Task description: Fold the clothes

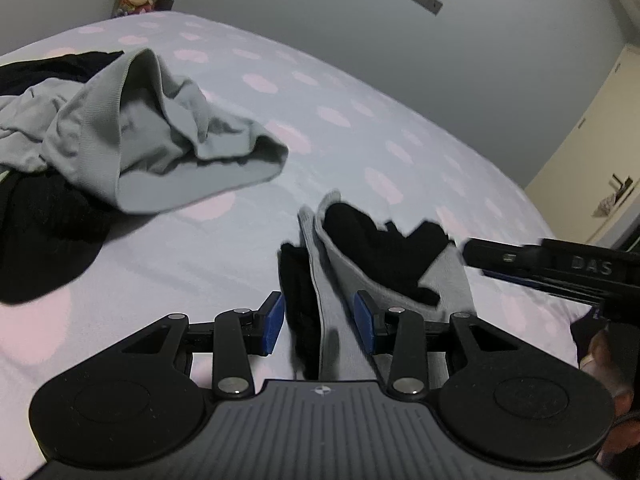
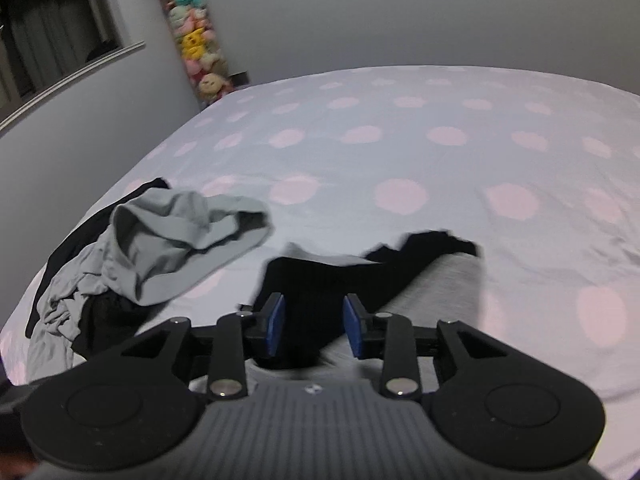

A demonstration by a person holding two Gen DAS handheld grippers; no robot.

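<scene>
A small grey and black garment [image 1: 384, 268] lies on the bed in front of me; it also shows in the right wrist view [image 2: 436, 284]. My left gripper [image 1: 320, 326] is open, its blue pads on either side of the garment's near grey and black folds. My right gripper [image 2: 314, 326] is open, its pads straddling the garment's black part [image 2: 312, 280]. The right gripper's body [image 1: 560, 272] enters the left wrist view from the right.
A pile of grey [image 1: 140, 136] and black clothes [image 1: 44, 232] lies to the left on the pink-dotted sheet [image 2: 400, 140]. A column of plush toys [image 2: 196, 48] stands at the far corner. A cream cabinet [image 1: 600, 140] stands at the right.
</scene>
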